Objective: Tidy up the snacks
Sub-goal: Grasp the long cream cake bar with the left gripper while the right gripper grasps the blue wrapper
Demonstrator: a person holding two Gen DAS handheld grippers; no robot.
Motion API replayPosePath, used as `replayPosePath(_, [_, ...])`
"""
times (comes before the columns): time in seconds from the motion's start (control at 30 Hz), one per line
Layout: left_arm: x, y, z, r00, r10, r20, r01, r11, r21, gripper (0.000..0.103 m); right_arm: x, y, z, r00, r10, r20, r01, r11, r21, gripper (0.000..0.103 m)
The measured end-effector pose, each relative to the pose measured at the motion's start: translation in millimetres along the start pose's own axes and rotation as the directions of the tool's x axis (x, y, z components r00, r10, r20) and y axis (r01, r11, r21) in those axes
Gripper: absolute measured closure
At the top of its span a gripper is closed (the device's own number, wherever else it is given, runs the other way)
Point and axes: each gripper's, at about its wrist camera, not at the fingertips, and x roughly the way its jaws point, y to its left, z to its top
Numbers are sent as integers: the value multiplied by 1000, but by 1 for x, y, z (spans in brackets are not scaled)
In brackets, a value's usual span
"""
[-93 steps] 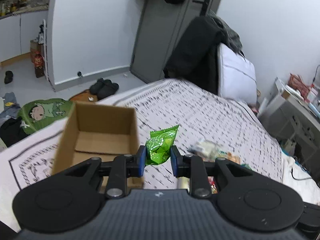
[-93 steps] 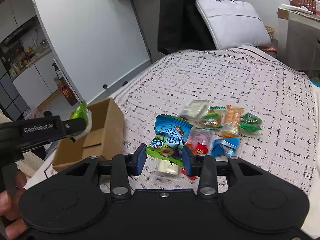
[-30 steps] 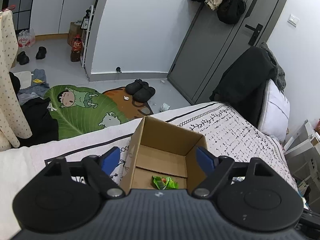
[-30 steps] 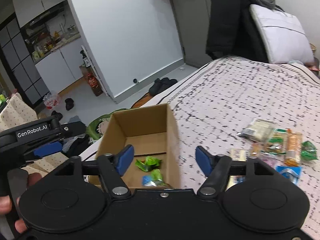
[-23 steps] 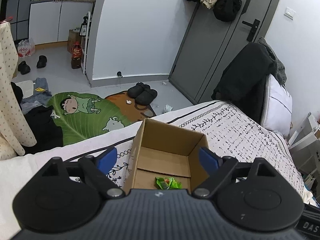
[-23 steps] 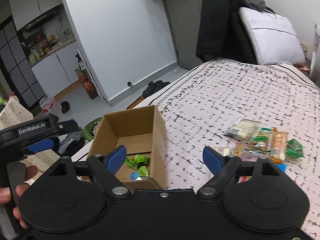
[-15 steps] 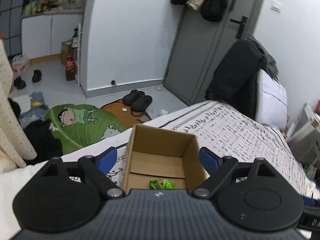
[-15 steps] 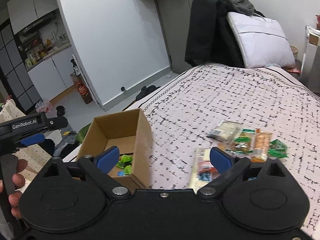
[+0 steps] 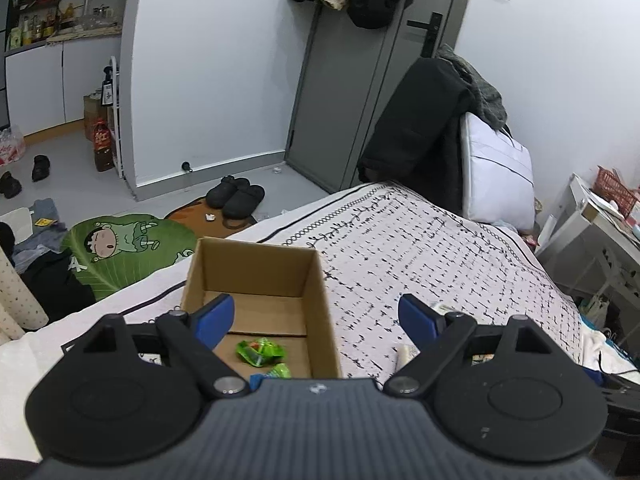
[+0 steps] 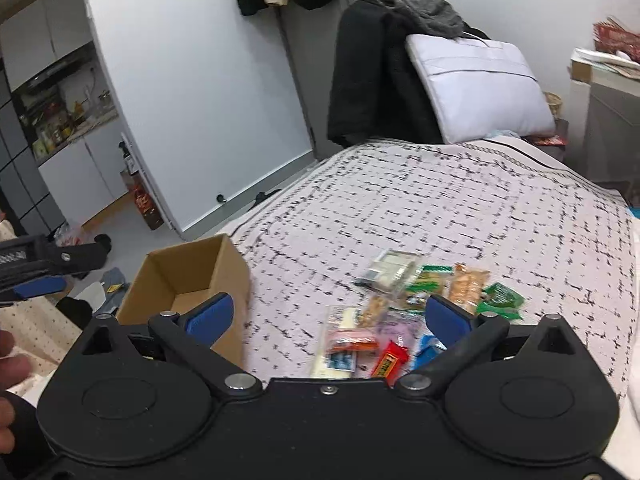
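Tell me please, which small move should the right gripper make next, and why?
Probably lower the right gripper onto the red packet and close. Its jaws have just been opening and stand wide, with nothing between them. A pile of snacks lies loose on the bed, while the cardboard box holds only a few.

Green packet (image 9: 261, 351): formerly in left gripper (image 9: 316, 314), now inside cardboard box (image 9: 320, 312). Blue-green bag: likewise in box. Right gripper (image 10: 326, 314): jaws just opening, empty, shifted from box toward snack pile (image 10: 404, 312).
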Motion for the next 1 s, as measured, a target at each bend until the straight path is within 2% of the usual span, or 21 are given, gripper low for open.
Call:
replayPosePath(0.23, [7,-17,-11,999,18,-32,-18,1000,13,15,3,-24,-10,1000,-1,-18,2,998,58,0])
replayPosePath(0.43, [17,-35,-20,997,7,-80,-5,1000,29,15,5,-40,-13,999,9,-36,-6,996,87,0])
replayPosePath(0.63, [28,-49,-33,994,1,-106,0,1000,6,15,6,-62,-16,999,-13,-48,19,992,127,1])
replayPosePath(0.73, [35,-58,-39,992,-12,-124,11,1000,-7,15,6,-73,-17,999,-13,-48,20,988,151,3])
replayPosePath(0.9, [50,-77,-48,986,-39,-164,42,999,13,17,19,-87,-21,996,-15,-91,33,979,199,15])
replayPosePath(1.0, [61,-84,-53,981,-33,-189,35,999,9,18,25,-94,-24,993,-10,-114,35,974,224,20])
